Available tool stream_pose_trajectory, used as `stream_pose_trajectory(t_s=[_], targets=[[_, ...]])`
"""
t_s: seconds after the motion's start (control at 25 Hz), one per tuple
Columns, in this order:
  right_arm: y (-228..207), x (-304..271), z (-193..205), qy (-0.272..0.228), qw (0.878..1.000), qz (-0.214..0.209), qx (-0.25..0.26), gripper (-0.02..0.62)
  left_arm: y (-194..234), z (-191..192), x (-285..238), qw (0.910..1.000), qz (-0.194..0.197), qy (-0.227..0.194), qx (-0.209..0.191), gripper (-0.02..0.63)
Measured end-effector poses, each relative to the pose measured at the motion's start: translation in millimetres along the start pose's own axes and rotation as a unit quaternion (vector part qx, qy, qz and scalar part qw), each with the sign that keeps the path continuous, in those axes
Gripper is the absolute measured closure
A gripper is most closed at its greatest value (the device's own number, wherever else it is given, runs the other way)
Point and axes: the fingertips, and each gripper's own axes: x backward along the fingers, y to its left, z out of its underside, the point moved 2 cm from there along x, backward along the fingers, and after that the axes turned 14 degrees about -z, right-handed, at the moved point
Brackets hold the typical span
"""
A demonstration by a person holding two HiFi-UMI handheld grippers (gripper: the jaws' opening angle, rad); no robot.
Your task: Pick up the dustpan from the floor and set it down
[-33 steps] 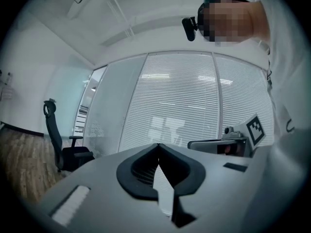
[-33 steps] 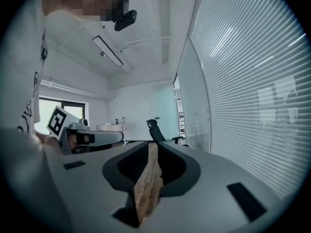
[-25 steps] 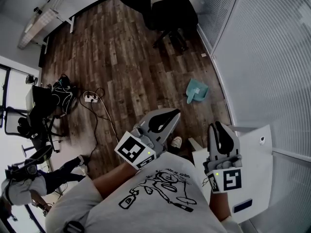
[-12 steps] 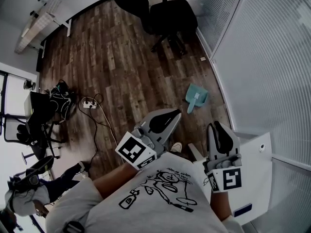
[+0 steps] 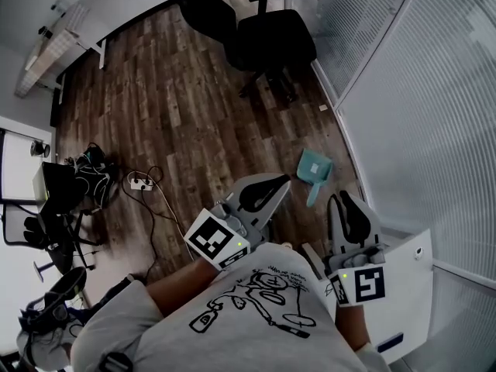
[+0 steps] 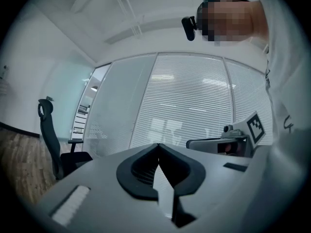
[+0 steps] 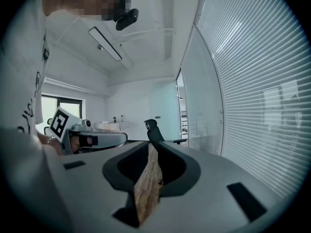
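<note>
The teal dustpan (image 5: 314, 167) lies on the wood floor (image 5: 178, 107) right of centre in the head view, beside the glass wall (image 5: 411, 107). It sits above the gap between both grippers and touches neither. The left gripper (image 5: 285, 181) has its jaws closed tip to tip on nothing. The right gripper (image 5: 342, 198) also has its jaws drawn together and empty.

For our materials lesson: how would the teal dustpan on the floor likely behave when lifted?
The dustpan looks like thin moulded plastic, so probably stiff and light. Its handle sticks out from one side, so the wider pan would likely droop if gripped there. Lying flat on the wood floor, it should slide rather than roll.
</note>
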Motion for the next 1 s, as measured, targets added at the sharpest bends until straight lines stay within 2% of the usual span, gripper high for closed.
stream_pose_trajectory(t_s=[0.2, 0.52, 0.76, 1.0], targets=[[-1.5, -43.2, -14.7, 0.002, 1.0, 0.006, 0.009, 0.54, 43.6, -15.8, -13.3, 1.0, 0.009, -0.003, 0.0, 0.604], [-7.6, -85.1, -18.7, 0.005, 1.0, 0.02, 0.004, 0.54, 85.3, -22.8, -27.9, 0.9998, 0.02, 0.001, 0.002, 0.604], [-9.2, -93.8, -13.2, 0.014, 1.0, 0.018, 0.003, 0.54, 93.7, -16.3, -32.0, 0.9997, 0.022, 0.01, 0.007, 0.604], [-22.7, -82.8, -11.0, 0.016, 1.0, 0.024, -0.001, 0.54, 80.4, -11.3, -43.2, 0.9994, 0.028, 0.016, 0.01, 0.604]])
